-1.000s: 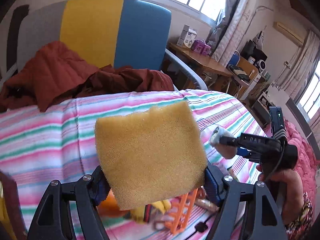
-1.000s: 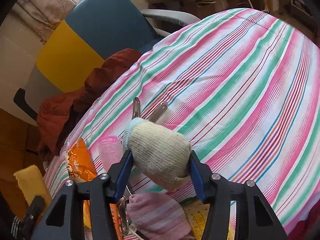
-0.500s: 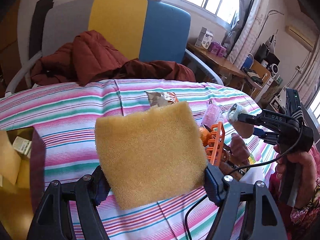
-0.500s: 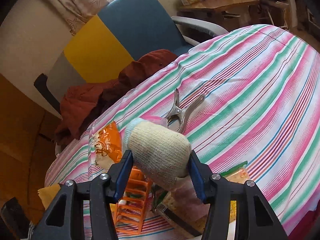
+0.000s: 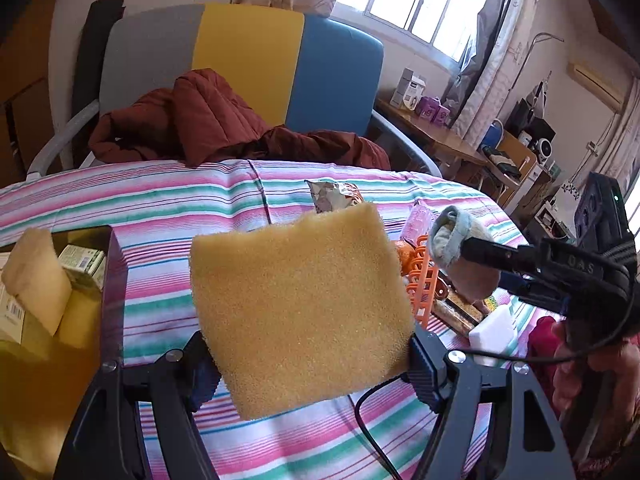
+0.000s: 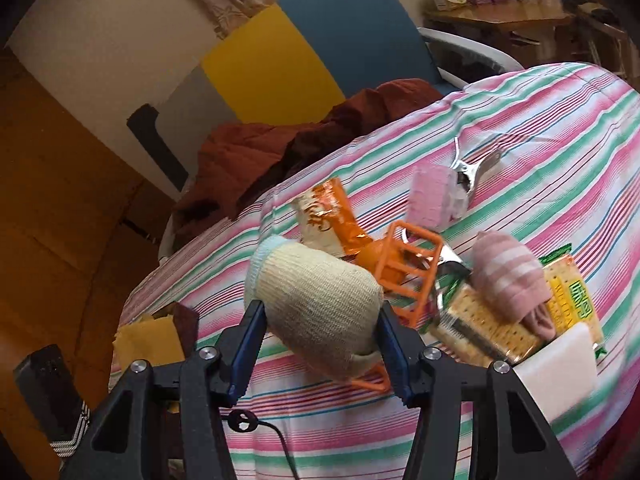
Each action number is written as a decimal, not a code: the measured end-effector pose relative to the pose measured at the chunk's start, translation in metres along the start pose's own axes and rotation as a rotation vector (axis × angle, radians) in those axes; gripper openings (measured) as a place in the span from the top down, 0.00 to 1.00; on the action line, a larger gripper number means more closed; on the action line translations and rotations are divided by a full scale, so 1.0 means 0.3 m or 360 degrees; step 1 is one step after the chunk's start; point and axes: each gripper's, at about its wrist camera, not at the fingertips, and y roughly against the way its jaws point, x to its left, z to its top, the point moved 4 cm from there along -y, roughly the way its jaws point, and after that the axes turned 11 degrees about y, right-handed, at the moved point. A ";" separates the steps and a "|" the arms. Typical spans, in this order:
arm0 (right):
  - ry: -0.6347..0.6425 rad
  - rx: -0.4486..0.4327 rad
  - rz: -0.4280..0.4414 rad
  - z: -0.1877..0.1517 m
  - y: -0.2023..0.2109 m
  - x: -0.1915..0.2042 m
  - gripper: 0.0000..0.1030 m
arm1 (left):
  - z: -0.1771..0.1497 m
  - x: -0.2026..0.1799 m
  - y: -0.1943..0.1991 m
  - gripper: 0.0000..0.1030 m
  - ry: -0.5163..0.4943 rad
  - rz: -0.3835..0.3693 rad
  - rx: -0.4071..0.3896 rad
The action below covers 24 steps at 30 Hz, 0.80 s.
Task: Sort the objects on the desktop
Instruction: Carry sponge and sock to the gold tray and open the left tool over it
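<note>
My left gripper (image 5: pixel 308 356) is shut on a yellow sponge (image 5: pixel 300 304) and holds it above the striped tablecloth (image 5: pixel 168 216). My right gripper (image 6: pixel 320 340) is shut on a rolled beige sock (image 6: pixel 316 312) with a pale blue cuff, held above the table; it also shows in the left wrist view (image 5: pixel 460 248). On the table lie an orange plastic rack (image 6: pixel 408 272), a snack packet (image 6: pixel 328 220), a pink roll (image 6: pixel 432 196), a pink striped sock (image 6: pixel 508 280), cracker packs (image 6: pixel 484 328), a metal clip (image 6: pixel 468 168) and a white block (image 6: pixel 560 368).
An open yellow box (image 5: pixel 44 300) at the left table edge holds a sponge and small cartons. A chair (image 5: pixel 248 64) with a red jacket (image 5: pixel 208 124) stands behind the table. A black cable (image 5: pixel 372 432) runs over the near cloth.
Both grippers have swung left with their loads. The yellow box has come into the left wrist view, and the pile of objects now shows fully in the right wrist view.
</note>
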 end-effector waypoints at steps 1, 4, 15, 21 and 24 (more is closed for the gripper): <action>0.0013 -0.0003 0.0019 -0.018 0.007 0.033 0.46 | -0.005 0.007 0.010 0.25 0.0000 0.0000 -0.0002; 0.0039 0.0013 0.0075 -0.075 0.013 0.123 0.46 | -0.031 0.030 0.053 0.25 0.0007 -0.0014 -0.0016; 0.0128 0.0191 0.0293 -0.222 -0.119 0.442 0.46 | -0.053 0.274 0.211 0.25 0.0142 0.0049 -0.0105; 0.0234 0.0270 0.0340 -0.217 -0.265 0.625 0.46 | 0.015 0.496 0.204 0.25 0.0336 0.0045 -0.0064; 0.0221 0.0284 0.0343 -0.200 -0.314 0.660 0.46 | 0.049 0.582 0.172 0.25 0.0437 0.0009 -0.0024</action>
